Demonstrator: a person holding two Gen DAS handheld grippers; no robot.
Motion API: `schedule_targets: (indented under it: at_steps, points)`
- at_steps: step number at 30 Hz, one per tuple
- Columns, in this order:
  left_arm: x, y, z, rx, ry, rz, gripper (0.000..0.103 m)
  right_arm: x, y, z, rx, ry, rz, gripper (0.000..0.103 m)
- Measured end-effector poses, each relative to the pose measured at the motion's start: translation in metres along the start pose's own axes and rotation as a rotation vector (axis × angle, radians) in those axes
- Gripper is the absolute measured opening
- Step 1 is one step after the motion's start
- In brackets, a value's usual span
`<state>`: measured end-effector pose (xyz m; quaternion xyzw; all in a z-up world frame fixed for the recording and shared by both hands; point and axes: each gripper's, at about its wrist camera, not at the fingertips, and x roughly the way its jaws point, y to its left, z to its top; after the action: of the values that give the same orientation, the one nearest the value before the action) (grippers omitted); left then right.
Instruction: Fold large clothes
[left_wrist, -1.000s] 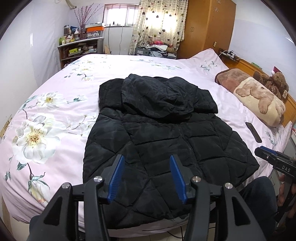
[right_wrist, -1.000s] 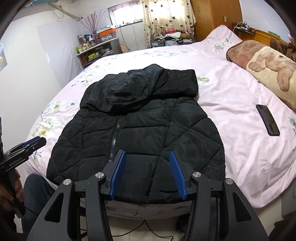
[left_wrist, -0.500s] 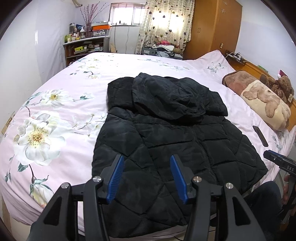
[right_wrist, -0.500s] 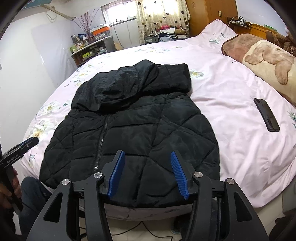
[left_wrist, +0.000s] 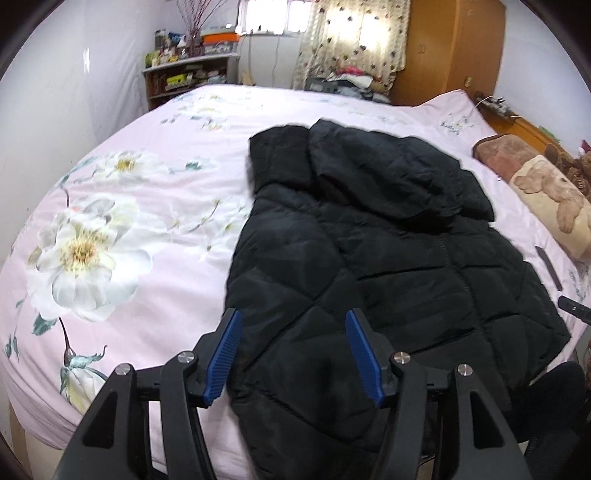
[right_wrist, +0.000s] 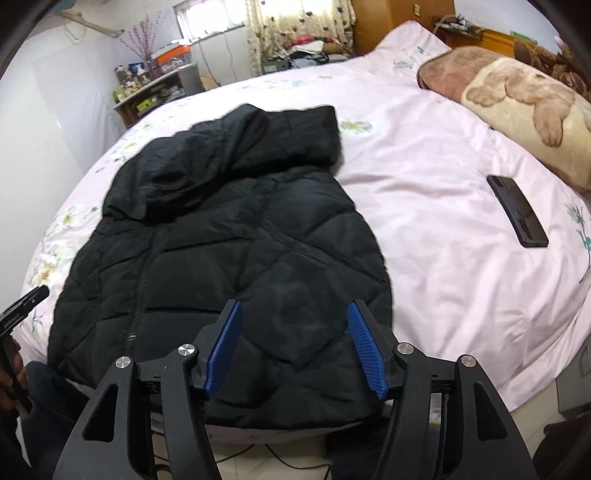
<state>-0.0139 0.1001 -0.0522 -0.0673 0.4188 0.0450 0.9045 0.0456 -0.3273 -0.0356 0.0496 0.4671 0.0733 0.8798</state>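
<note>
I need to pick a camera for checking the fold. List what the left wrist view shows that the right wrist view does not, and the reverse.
Only the left wrist view shows the large white flower print on the bedspread left of the jacket, and the left gripper, open.

Only the right wrist view shows the whole phone lying flat right of the jacket, and the right gripper, open.

Both show the black quilted jacket spread on the pink bed, hood away from the cameras, and the bear pillow.

Pink floral bedspread (left_wrist: 155, 206), black phone (right_wrist: 517, 211) near bear-print pillow (right_wrist: 517, 99), cluttered shelf (left_wrist: 184, 79), wooden wardrobe (left_wrist: 454, 48)
</note>
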Motion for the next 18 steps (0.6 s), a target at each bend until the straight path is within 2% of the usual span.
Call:
schedule_targets:
  at_steps: [6,9,14,18]
  points:
    - [0.025,0.017,-0.01,-0.025,0.047,0.026,0.061,0.016,-0.027,0.004,0.045,0.03,-0.035,0.062]
    - [0.034,0.023,-0.016,-0.043,0.063,0.025,0.062,0.026,-0.038,0.004,0.073,0.061,-0.027,0.062]
    - [0.041,0.028,-0.023,-0.057,0.083,0.024,0.067,0.04,-0.051,0.002,0.139,0.108,0.024,0.063]
    - [0.043,0.026,-0.032,-0.077,0.103,-0.013,0.068,0.052,-0.053,-0.005,0.168,0.167,0.084,0.066]
